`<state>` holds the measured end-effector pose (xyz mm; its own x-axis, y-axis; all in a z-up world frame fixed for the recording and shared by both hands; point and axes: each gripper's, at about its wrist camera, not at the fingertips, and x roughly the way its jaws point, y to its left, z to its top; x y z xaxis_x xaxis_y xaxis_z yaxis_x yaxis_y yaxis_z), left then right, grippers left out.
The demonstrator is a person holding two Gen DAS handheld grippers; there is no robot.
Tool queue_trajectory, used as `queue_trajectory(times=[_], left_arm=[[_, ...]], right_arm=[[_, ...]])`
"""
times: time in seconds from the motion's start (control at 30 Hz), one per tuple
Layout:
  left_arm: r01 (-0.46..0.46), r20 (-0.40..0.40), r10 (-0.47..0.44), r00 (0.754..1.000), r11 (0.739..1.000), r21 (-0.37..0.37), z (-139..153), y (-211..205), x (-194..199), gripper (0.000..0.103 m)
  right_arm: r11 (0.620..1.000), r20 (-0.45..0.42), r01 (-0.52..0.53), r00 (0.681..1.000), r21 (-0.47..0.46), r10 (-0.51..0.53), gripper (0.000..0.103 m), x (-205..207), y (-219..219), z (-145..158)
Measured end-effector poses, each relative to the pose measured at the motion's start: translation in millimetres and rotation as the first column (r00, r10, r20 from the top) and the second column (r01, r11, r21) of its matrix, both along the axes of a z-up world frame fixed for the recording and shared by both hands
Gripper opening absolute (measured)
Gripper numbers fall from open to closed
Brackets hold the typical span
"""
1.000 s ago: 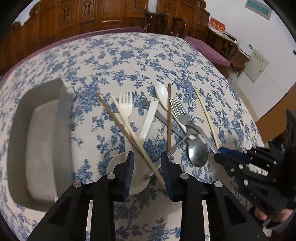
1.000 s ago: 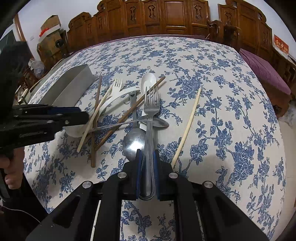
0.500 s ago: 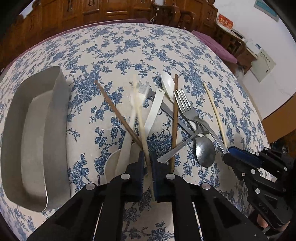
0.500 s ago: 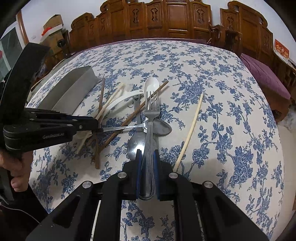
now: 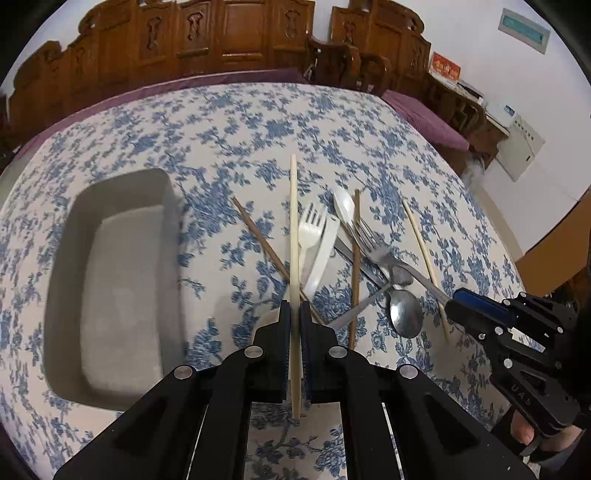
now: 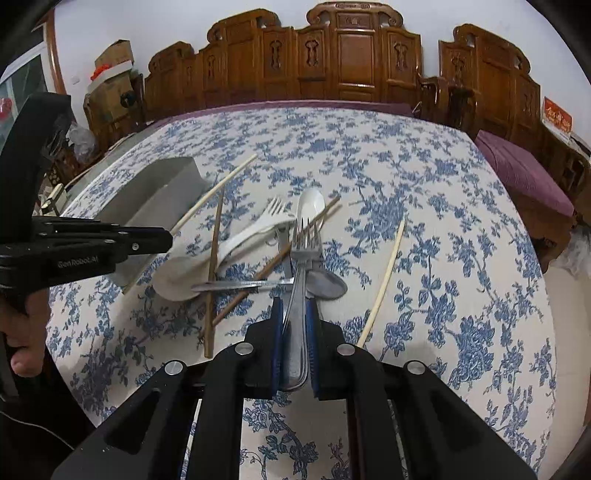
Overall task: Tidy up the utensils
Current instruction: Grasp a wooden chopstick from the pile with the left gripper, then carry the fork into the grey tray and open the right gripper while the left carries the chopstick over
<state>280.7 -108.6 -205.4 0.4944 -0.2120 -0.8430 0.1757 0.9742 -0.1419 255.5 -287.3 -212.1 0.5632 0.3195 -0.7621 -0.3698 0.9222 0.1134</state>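
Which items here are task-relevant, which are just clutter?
Job:
pale chopstick in left tongs
steel fork in right tongs
grey rectangular tray
white plastic fork

Lying about:
cardboard box
carved wooden chairs

A row of carved, reddish-brown wooden high-backed chairs (image 6: pixel 354 62) lines the far side of the room against a plain white wall (image 5: pixel 461 33). A red sign with gold characters (image 5: pixel 446 69) leans on a wooden side cabinet (image 5: pixel 469 110). A white wall-mounted box (image 5: pixel 519 146) hangs lower on the right. A cardboard box (image 6: pixel 114 55) sits atop stacked furniture at the left corner, beside a window edge (image 6: pixel 22 74). A teal plaque (image 5: pixel 523 29) is fixed high up
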Motion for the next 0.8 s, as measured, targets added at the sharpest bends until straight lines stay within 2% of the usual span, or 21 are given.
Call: queue_trajectory(times=[0.03, 0.07, 0.27, 0.47, 0.57, 0.7, 0.8], left_arm=[[-0.003, 0.004, 0.003, 1.000, 1.000, 0.000, 2, 3, -1, 0.004], [-0.006, 0.008, 0.006, 1.000, 1.000, 0.000, 3, 5, -1, 0.004], [-0.021, 0.028, 0.020, 0.999, 1.000, 0.020, 7, 21, -6, 0.004], [-0.013, 0.050, 0.012, 0.999, 1.000, 0.006, 14, 29, -14, 0.004], [-0.006, 0.060, 0.007, 0.998, 1.000, -0.006, 18, 32, -18, 0.004], [0.002, 0.067, -0.001, 0.998, 1.000, -0.017, 22, 35, -23, 0.004], [0.004, 0.072, -0.002, 0.997, 1.000, -0.028, 24, 39, -28, 0.004]], right_arm=[[1.000, 0.006, 0.002, 1.000, 0.002, -0.002, 0.012, 0, 0, 2], [1.000, 0.011, 0.005, 1.000, 0.005, -0.005, 0.000, 0, 0, 4], [1.000, 0.020, 0.000, 1.000, 0.021, 0.000, 0.000, 1, 0, 10], [0.998, -0.018, -0.003, 1.000, 0.057, 0.004, 0.001, 10, -2, 3], [0.998, -0.039, 0.000, 0.999, 0.063, 0.002, 0.004, 14, 9, -5], [0.998, -0.071, -0.047, 0.996, 0.042, 0.050, 0.006, 14, 39, -19], [0.998, -0.104, -0.042, 0.993, 0.057, 0.047, 0.018, 17, 50, -29]])
